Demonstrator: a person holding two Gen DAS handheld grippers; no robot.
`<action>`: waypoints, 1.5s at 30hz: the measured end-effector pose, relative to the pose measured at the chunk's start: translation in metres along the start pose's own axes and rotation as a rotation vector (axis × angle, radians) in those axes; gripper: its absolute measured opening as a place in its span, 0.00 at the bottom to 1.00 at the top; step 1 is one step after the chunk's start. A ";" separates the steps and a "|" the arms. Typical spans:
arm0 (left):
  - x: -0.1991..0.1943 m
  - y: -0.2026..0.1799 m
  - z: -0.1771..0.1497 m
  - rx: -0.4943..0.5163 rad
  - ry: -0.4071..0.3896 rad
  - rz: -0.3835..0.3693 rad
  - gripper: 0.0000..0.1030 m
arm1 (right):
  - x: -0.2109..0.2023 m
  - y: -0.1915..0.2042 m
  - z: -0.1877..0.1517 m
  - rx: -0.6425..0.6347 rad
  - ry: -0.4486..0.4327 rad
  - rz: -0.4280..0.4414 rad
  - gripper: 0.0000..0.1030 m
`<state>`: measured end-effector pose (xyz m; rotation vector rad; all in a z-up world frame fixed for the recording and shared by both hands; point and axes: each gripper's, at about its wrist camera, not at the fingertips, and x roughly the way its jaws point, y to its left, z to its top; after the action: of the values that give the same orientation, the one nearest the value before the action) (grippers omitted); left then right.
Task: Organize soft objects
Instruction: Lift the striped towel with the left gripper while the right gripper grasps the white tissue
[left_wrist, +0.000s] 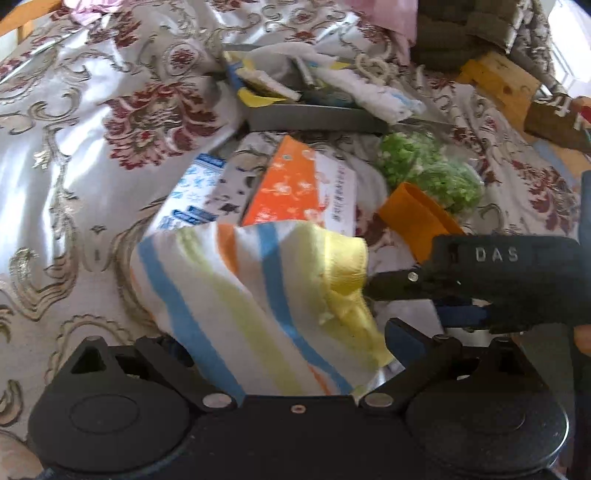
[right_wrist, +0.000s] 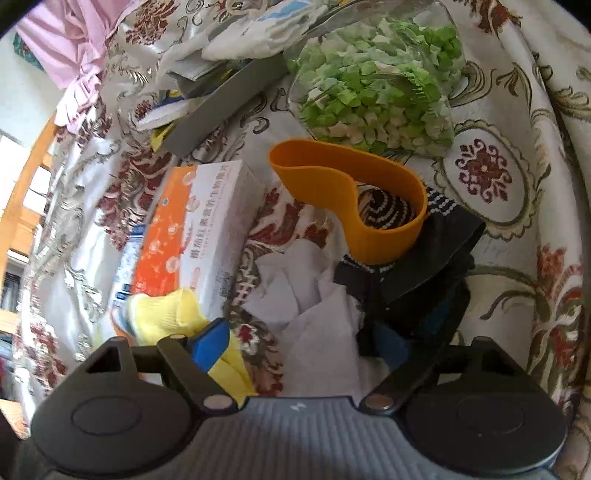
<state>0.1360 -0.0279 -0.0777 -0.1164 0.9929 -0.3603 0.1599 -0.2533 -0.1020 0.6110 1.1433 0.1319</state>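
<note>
- Sitting in the mouth of the left tongs (left_wrist: 284, 343): striped sock (left_wrist: 236, 295), white with blue, yellow and orange bands, bunched up and raised off the floral cover (left_wrist: 92, 155).
- Left tongs arms stand wide. The sock hides one pad, and the other blue pad (left_wrist: 406, 339) shows just beside the sock's edge. Cannot tell if they actually pinch it.
- Right tongs (right_wrist: 299, 343) come in from the right of the left view, tips at the sock's yellow cuff (right_wrist: 166, 310).
- Right tongs are open wide. One blue pad (right_wrist: 210, 339) touches the cuff and the other is well apart from it, so nothing is clamped.
- Under the right tongs' gap: crumpled white tissue (right_wrist: 306, 288), with a pile of dark socks (right_wrist: 424, 266) next to it.
- Orange band loop (right_wrist: 351, 192) rests on the dark socks, and a black-and-white striped roll (right_wrist: 388, 210) shows through the loop.
- Orange-and-white box (right_wrist: 207, 229) lies just behind the striped sock, with a blue-and-white pack (left_wrist: 192, 195) beside it.
- Clear bag of green bits (right_wrist: 376, 85) sits beyond the loop.
- Grey tray (left_wrist: 317, 118) is further back, filled with white cloths and mixed items.
- Pink fabric (right_wrist: 74, 48) lies at the far edge of the cover.
</note>
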 end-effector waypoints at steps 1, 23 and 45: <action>0.001 -0.002 0.000 0.006 -0.003 -0.001 0.95 | 0.000 -0.001 0.000 0.013 0.004 0.018 0.84; -0.006 0.017 -0.007 -0.143 -0.037 0.137 0.33 | 0.006 -0.011 -0.001 0.062 0.036 0.047 0.77; -0.007 0.005 -0.012 -0.063 -0.079 0.168 0.29 | 0.012 0.047 -0.036 -0.446 -0.015 -0.260 0.22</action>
<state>0.1235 -0.0200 -0.0798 -0.1022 0.9292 -0.1692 0.1430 -0.1953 -0.0969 0.0672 1.1221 0.1529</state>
